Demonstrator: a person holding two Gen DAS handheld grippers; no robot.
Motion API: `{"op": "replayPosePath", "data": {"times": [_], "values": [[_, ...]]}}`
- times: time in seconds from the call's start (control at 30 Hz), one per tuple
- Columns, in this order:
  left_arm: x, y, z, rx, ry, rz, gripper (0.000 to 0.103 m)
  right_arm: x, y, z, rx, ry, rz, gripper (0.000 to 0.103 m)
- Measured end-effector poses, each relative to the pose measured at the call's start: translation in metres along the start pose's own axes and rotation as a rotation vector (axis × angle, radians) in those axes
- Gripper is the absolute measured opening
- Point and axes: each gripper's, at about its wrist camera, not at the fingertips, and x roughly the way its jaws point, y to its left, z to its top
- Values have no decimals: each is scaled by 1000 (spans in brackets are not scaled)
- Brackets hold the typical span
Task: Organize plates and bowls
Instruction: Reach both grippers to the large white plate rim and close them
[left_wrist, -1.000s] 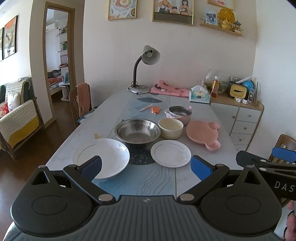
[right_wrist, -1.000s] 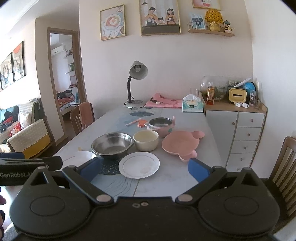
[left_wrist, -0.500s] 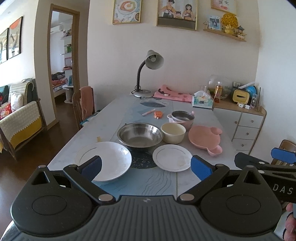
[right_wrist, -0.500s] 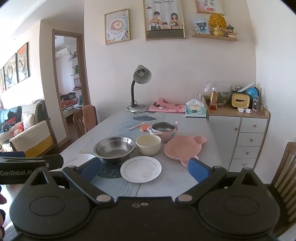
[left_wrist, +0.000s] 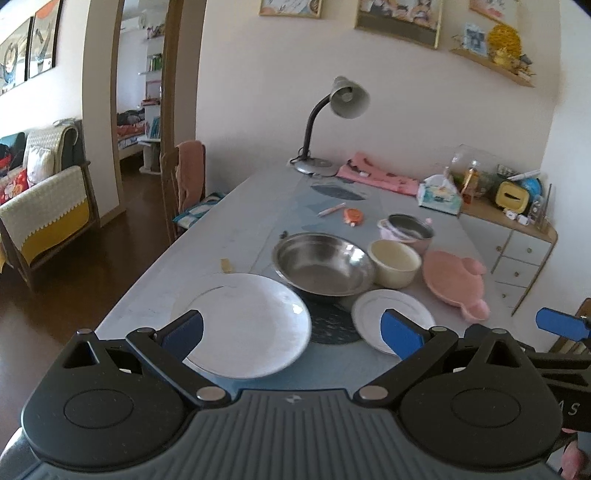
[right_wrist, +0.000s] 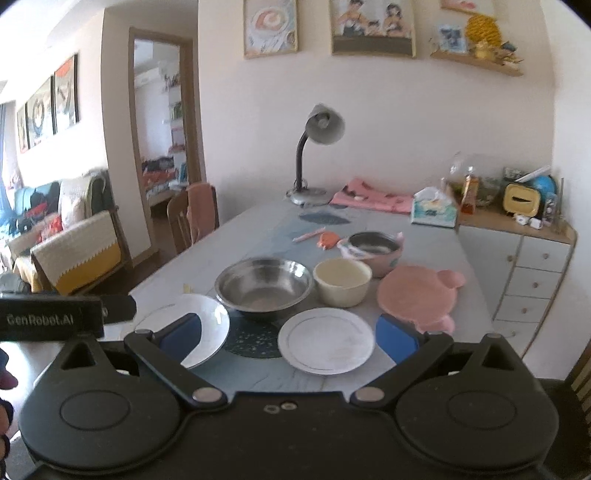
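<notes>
Left wrist view: left tongs released, empty, above the large plate on the worktop. Right tongs released, empty, above the small plate. Steel bowl, cream bowl and pink plate sit behind.

on the grey table sit two round white plates, a large one and a small one; one pink bear-eared plate; three bowls: a wide steel bowl, a cream bowl and a steel-lined pink bowl. one grey desk lamp, one tissue box.
</notes>
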Motion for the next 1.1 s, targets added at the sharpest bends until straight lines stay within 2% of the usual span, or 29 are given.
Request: {"op": "replayPosePath", "data": {"times": [0.3, 0.6, 0.73, 0.83, 0.93, 1.03, 1.1], "values": [[78, 65, 17, 16, 114, 15, 103, 74, 39, 7, -21, 97, -2, 99], [157, 111, 23, 76, 255, 6, 102, 159, 60, 4, 12, 281, 5, 84], [187, 132, 28, 41, 328, -27, 102, 192, 66, 2, 50, 366, 11, 77], [206, 144, 28, 49, 368, -25, 92, 211, 69, -2, 84, 425, 19, 70], [223, 154, 29, 44, 405, -31, 87, 227, 71, -2, 114, 466, 28, 59], [233, 160, 28, 49, 435, -35, 72, 236, 72, -3, 150, 500, 35, 55], [239, 165, 28, 33, 455, -39, 70, 242, 72, -4, 166, 522, 40, 48]]}}
